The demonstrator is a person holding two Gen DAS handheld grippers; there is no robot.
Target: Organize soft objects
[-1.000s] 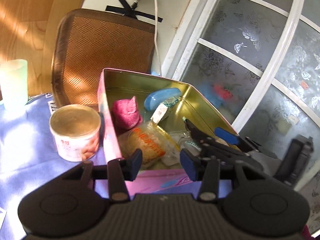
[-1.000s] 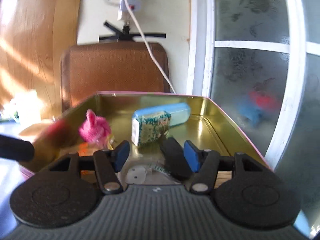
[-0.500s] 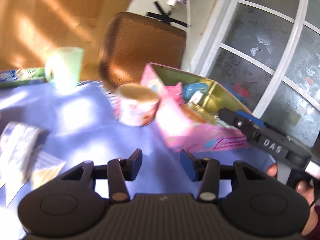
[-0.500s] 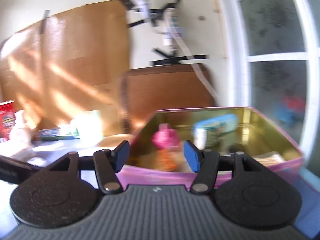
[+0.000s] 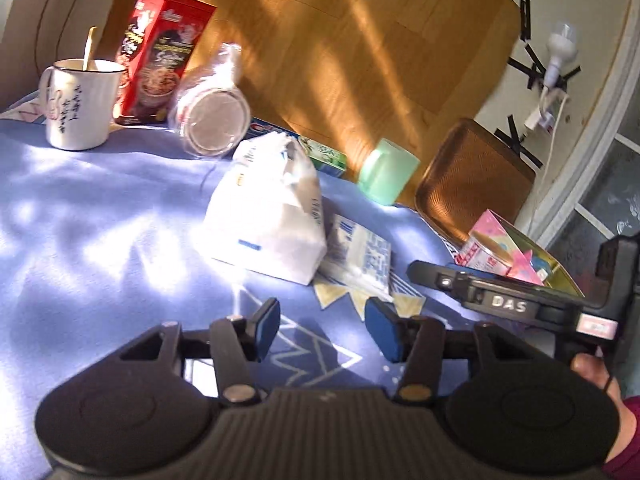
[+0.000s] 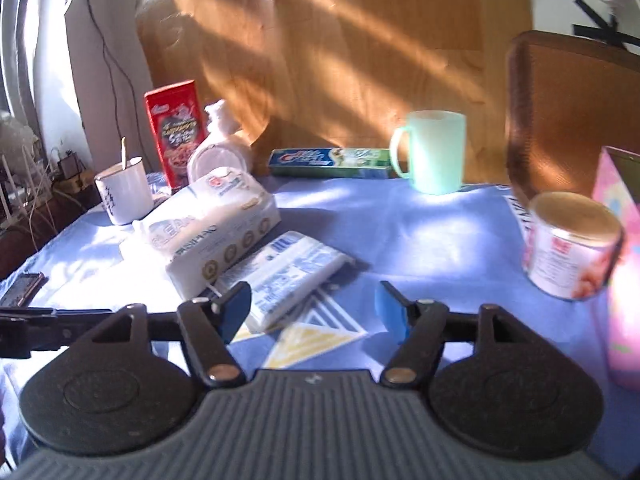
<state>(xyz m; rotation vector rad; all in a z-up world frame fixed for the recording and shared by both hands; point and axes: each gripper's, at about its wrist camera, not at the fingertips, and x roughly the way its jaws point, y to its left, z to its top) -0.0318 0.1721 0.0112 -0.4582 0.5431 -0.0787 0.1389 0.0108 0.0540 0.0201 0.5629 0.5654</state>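
Observation:
A large white tissue pack lies on the blue cloth, with a smaller flat tissue packet beside it. The pink tin box with soft items inside stands at the right. My left gripper is open and empty, a little short of the packs. My right gripper is open and empty, just before the small packet; its body shows in the left wrist view.
A white mug with a spoon, a red box, a bagged lid stack, a toothpaste box, a green cup, a can and a brown chair back stand around. A phone lies left.
Both grippers have swung left, away from the pink tin toward the tissue packs in the middle of the table. Both stay open and empty.

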